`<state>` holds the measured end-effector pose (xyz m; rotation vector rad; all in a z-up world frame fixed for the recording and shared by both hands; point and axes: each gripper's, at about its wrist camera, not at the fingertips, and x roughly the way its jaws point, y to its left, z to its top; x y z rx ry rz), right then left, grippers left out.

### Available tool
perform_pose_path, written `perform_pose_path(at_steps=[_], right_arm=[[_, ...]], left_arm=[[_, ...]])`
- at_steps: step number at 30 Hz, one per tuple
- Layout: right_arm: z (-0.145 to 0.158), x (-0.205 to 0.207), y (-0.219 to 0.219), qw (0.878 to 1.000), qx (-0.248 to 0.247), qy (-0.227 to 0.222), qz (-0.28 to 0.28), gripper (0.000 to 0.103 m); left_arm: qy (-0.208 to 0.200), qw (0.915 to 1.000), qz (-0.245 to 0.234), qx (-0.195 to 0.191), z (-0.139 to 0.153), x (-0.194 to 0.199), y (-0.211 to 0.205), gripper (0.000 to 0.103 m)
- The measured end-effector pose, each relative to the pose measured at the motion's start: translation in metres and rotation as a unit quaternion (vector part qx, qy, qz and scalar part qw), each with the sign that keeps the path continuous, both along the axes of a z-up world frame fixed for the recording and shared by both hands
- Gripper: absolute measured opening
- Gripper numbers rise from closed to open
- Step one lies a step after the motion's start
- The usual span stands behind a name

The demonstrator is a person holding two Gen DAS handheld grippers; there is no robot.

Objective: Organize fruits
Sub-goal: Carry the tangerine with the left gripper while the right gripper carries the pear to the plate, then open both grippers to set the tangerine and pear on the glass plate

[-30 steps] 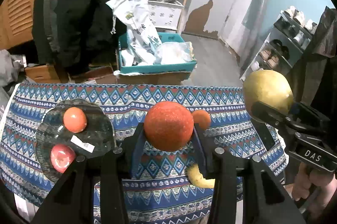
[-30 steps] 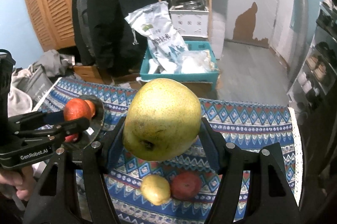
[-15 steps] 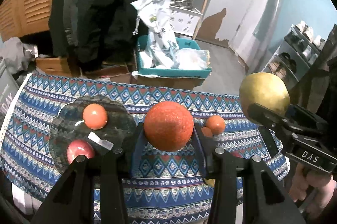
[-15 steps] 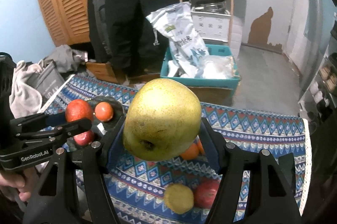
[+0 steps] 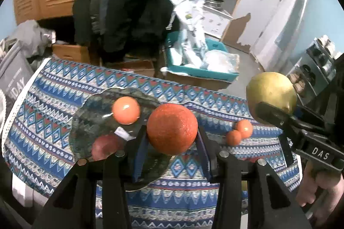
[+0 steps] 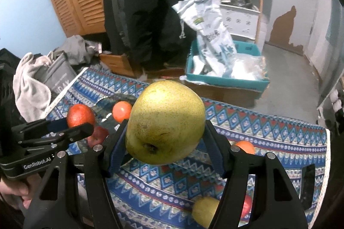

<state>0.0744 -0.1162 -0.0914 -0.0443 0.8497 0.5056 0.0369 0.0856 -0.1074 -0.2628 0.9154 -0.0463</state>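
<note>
Table [image 5: 53, 121] with patterned cloth lies below both sets of jaws. Glass plate [image 5: 94, 112] sits ahead-left of the left gripper [image 5: 172, 143], well left of the right gripper [image 6: 165, 143]; left is nearer, so it likely unloads first. Right jaws clamped on the pear [image 6: 165, 123], stem axis tilted. Left jaws clamped on the orange [image 5: 172, 129], at the plate's near-right edge. Plate holds a tangerine [image 5: 125, 110] and an apple [image 5: 103, 148].
</note>
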Motion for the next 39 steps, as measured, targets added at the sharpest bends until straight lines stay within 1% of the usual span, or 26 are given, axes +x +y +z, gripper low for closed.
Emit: perform_pose_path(at_steps=[5, 10, 15, 18, 25, 32, 37, 38, 39], right_arm=[[-0.006, 0.007, 0.026, 1.000, -0.006, 0.006, 0.022, 0.067], [-0.015, 0.014, 0.053, 0.999, -0.009, 0.020, 0.044, 0.067], [-0.025, 0.020, 0.077, 0.997, -0.014, 0.037, 0.061, 0.067], [-0.034, 0.025, 0.090, 0.996, -0.018, 0.052, 0.070, 0.067], [-0.063, 0.036, 0.110, 0.992, -0.034, 0.084, 0.084, 0.067], [-0.092, 0.041, 0.118, 0.988, -0.050, 0.119, 0.087, 0.067], [-0.110, 0.043, 0.119, 0.985, -0.063, 0.136, 0.089, 0.067], [-0.112, 0.043, 0.119, 0.984, -0.064, 0.139, 0.090, 0.067], [-0.114, 0.043, 0.119, 0.984, -0.065, 0.142, 0.090, 0.067]], left_arm=[[0.009, 0.9998, 0.020, 0.000, -0.010, -0.001, 0.023, 0.044], [0.018, 0.9990, 0.040, 0.001, -0.019, -0.004, 0.045, 0.044], [0.029, 0.9985, 0.046, -0.001, -0.030, -0.004, 0.058, 0.044], [0.043, 0.9981, 0.043, 0.000, -0.041, -0.003, 0.060, 0.045], [0.075, 0.9963, 0.035, -0.021, -0.069, 0.003, 0.061, 0.045], [0.114, 0.9924, 0.037, -0.028, -0.094, 0.008, 0.058, 0.045], [0.102, 0.9938, 0.036, -0.025, -0.092, 0.008, 0.055, 0.046], [0.100, 0.9940, 0.036, -0.026, -0.091, 0.008, 0.055, 0.048], [0.099, 0.9941, 0.036, -0.025, -0.091, 0.008, 0.054, 0.052]])
